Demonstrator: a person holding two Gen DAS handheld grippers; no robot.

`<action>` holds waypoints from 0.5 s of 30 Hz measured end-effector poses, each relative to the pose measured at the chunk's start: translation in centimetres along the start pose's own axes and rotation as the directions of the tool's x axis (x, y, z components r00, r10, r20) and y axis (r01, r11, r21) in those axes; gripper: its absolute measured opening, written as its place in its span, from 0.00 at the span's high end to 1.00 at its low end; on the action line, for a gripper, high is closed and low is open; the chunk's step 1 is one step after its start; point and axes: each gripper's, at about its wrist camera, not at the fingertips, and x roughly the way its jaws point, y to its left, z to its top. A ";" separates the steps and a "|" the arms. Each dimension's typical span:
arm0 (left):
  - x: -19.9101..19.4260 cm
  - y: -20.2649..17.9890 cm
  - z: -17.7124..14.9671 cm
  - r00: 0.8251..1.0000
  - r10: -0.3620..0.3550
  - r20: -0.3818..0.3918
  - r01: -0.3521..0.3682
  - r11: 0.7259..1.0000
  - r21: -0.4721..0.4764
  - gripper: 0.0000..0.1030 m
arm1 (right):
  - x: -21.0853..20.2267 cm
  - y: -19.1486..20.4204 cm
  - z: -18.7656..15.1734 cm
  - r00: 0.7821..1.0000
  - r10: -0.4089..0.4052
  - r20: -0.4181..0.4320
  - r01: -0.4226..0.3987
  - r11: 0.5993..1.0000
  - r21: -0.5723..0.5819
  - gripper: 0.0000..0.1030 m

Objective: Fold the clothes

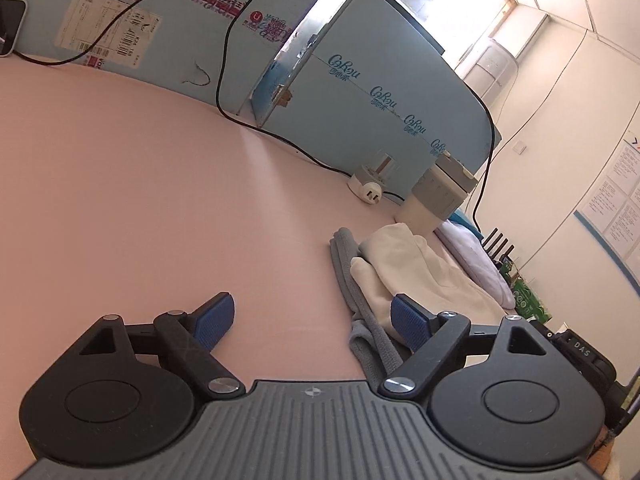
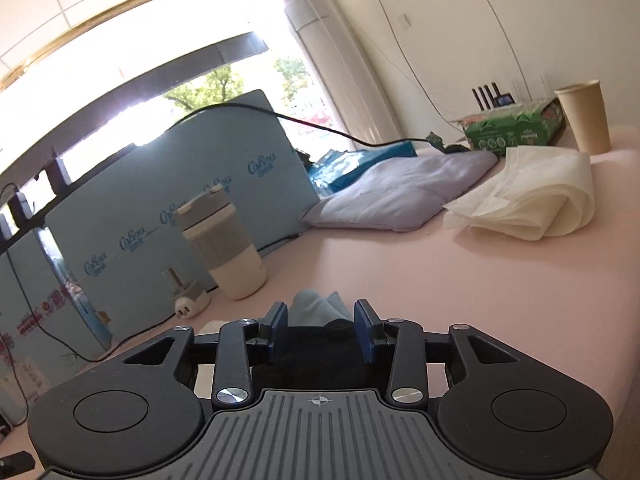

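Left wrist view: left hand-held gripper point(image 1: 312, 316) spread wide and released, nothing between the blue pads. One pad point(image 1: 214, 320) over bare pink desk point(image 1: 140, 184), the other point(image 1: 410, 320) just in front of a folded pile at the right: grey cloth point(image 1: 360, 300) underneath, cream garment point(image 1: 404, 268) on top. Behind the pile a lidded travel cup point(image 1: 434, 200), a white plug point(image 1: 366, 188), blue cardboard boxes point(image 1: 380, 76) with a black cable point(image 1: 224, 60) trailing across.

Right wrist view: right hand-held gripper point(image 2: 321, 326) partly parted, pads not pressing on anything; a pale blue cloth point(image 2: 316, 306) and something dark show in the gap, grip not evident. Farther off, a loosely folded cream fabric point(image 2: 532, 200), a pale lilac garment point(image 2: 400, 192), a paper cup point(image 2: 586, 116), a green box point(image 2: 516, 128).

Handling, as a judgement: all cloth here light, limp, prone to slumping and unfolding when lifted by one point. Best taken at a hem or corner, both grippers pinching a matching edge, low to the desk, cup and cable kept clear.
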 end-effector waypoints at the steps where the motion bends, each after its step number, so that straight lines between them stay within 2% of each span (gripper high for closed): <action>1: -0.1 0.0 -0.1 1.000 0.003 0.000 -0.003 1.000 0.006 0.16 | -0.7 0.8 -0.2 1.000 0.020 -0.002 -0.020 1.000 -0.021 0.57; 4: -0.4 0.1 -0.3 1.000 0.007 0.004 -0.007 1.000 0.010 0.16 | -2.0 3.7 -0.9 0.995 0.094 -0.040 -0.097 0.991 -0.091 0.41; 5: -0.6 0.2 -0.3 1.000 0.007 0.006 -0.007 1.000 0.009 0.16 | -2.3 4.7 -1.2 0.991 0.119 -0.059 -0.126 0.985 -0.117 0.32; 9: -1.3 0.9 -0.5 1.000 -0.001 0.013 0.001 1.000 -0.001 0.16 | -3.6 9.4 -2.1 0.964 0.230 -0.132 -0.255 0.939 -0.230 0.26; 15: -3.0 2.1 -0.5 0.999 0.018 0.033 -0.018 1.000 -0.001 0.16 | -4.2 14.7 -4.0 0.920 0.335 -0.202 -0.383 0.874 -0.298 0.18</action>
